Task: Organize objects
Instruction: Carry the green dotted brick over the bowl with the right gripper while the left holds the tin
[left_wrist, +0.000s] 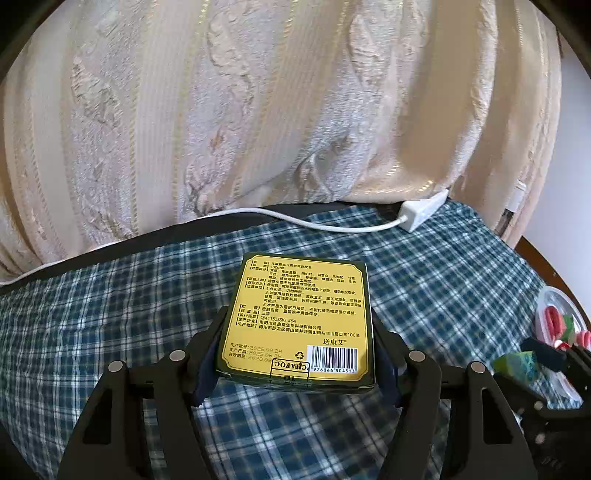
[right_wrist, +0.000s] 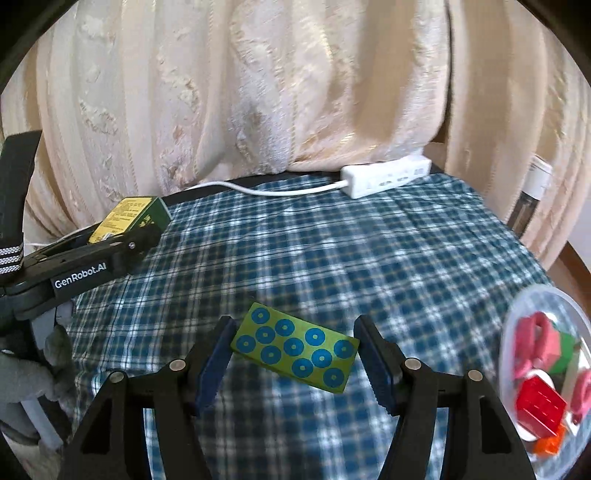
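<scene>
My left gripper (left_wrist: 295, 354) is shut on a flat green and yellow box (left_wrist: 299, 314) with printed text and a barcode, held just above the blue checked cloth (left_wrist: 110, 295). The box also shows in the right wrist view (right_wrist: 127, 218), at the far left, in the left gripper (right_wrist: 122, 243). My right gripper (right_wrist: 295, 354) is open around a green block with blue rings (right_wrist: 295, 349) that lies on the cloth (right_wrist: 332, 258) between the jaws; the pads do not touch it.
A clear plastic container (right_wrist: 517, 332) with red, pink, green and orange toy pieces sits at the right edge. A white power strip (right_wrist: 384, 177) with its cable lies at the back by the cream curtain (right_wrist: 258, 92).
</scene>
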